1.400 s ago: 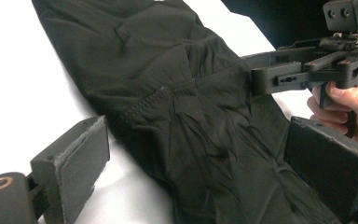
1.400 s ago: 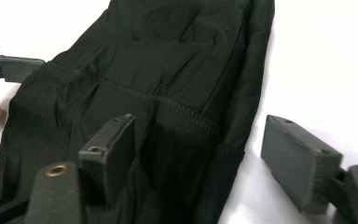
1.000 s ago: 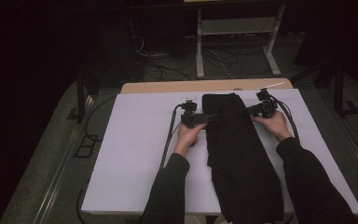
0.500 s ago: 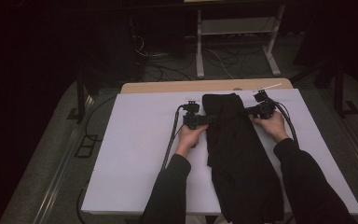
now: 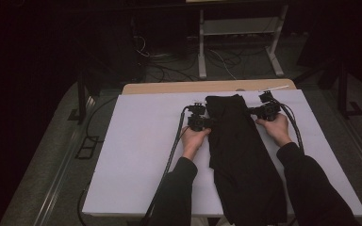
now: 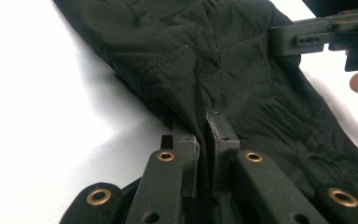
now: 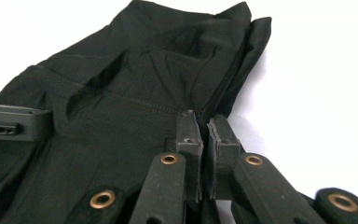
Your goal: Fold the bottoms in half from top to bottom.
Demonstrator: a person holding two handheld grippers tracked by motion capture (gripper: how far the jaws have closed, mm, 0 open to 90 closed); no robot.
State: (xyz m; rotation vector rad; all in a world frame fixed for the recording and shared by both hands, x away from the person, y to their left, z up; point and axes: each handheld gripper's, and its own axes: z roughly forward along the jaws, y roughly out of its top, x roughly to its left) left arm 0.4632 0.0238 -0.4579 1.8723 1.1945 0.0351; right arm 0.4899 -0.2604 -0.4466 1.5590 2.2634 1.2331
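Beyond the far edge of the white table (image 5: 136, 155): a strip of bare wooden board (image 5: 169, 88), a tangle of floor cables (image 5: 226, 59) and a metal stand (image 5: 238, 33), all well apart from the work and blocking nothing. Laid lengthwise down the table's middle, from far end to near edge, between two sleeved forearms: a dark garment (image 5: 240, 155). Just closed and clamped on a pinched fold at each side of its far end: left gripper (image 6: 207, 140) on the left edge, right gripper (image 7: 207, 135) on the right, fabric nipped between the pads.

Garment (image 5: 240, 150) lengthwise on table (image 5: 136, 155), left gripper (image 5: 209, 122) at its left edge, right gripper (image 5: 253, 112) at its right
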